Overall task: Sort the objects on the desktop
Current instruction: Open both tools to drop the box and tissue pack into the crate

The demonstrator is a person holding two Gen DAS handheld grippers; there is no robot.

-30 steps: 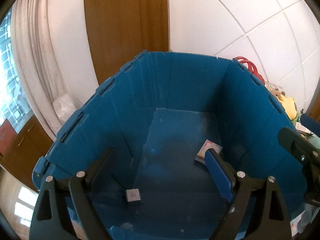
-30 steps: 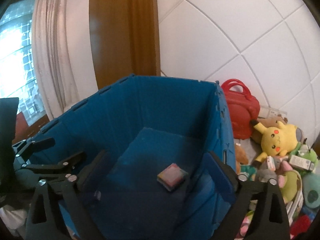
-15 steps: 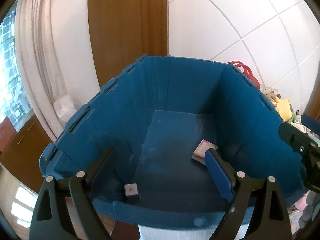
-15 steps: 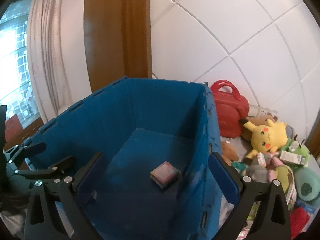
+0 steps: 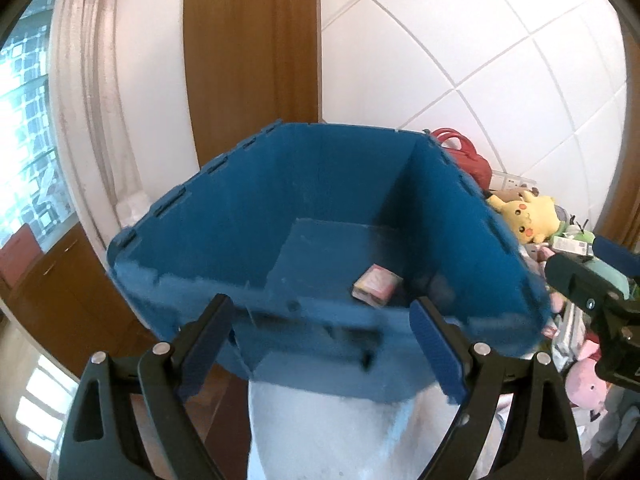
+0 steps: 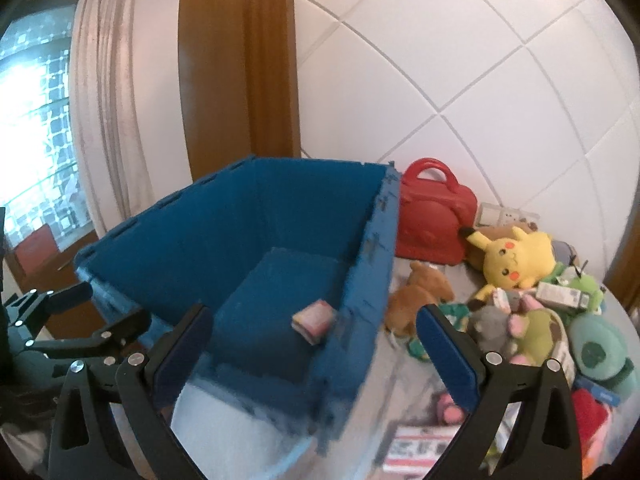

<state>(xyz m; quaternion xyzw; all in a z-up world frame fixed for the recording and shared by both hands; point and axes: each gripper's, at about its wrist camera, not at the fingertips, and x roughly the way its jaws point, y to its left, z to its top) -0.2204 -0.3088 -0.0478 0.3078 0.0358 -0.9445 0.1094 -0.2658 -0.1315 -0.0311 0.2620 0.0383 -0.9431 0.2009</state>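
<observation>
**Ana:** Looking at both claws, I see each one spread wide and holding nothing. The left gripper (image 5: 322, 350) points at the near wall of the blue folding crate (image 5: 224, 216), and the right gripper (image 6: 310, 346) straddles the crate's near right corner.

**Ben:** Where are the things to sort?

**Ana:** One small pink box (image 6: 313, 321) lies flat on the crate floor, close to the right wall. The rest are heaped on the table (image 6: 404, 376) to the right of the crate: a yellow Pikachu plush (image 6: 514, 258), a red handbag (image 6: 432, 218), a brown plush (image 6: 420, 300), a green plush (image 6: 596, 348) and small cartons.

**Ben:** What could go wrong?

**Ana:** The heap is tangled. I'd guess a wide claw closing on one soft toy could drag its neighbour or pinch only loose fur and let it slip. The crate's walls stand tall and look thin, so a low carry could knock the rim and shove the crate.

**Ben:** Anything you can't make out?

**Ana:** Plenty. The crate's near wall hides the front of its floor, so other items may lie there. Both views are smeared along the crate's near edge. The carton labels are unreadable, the heap's right side is cut off, and what the sorting groups should be isn't shown.
</observation>
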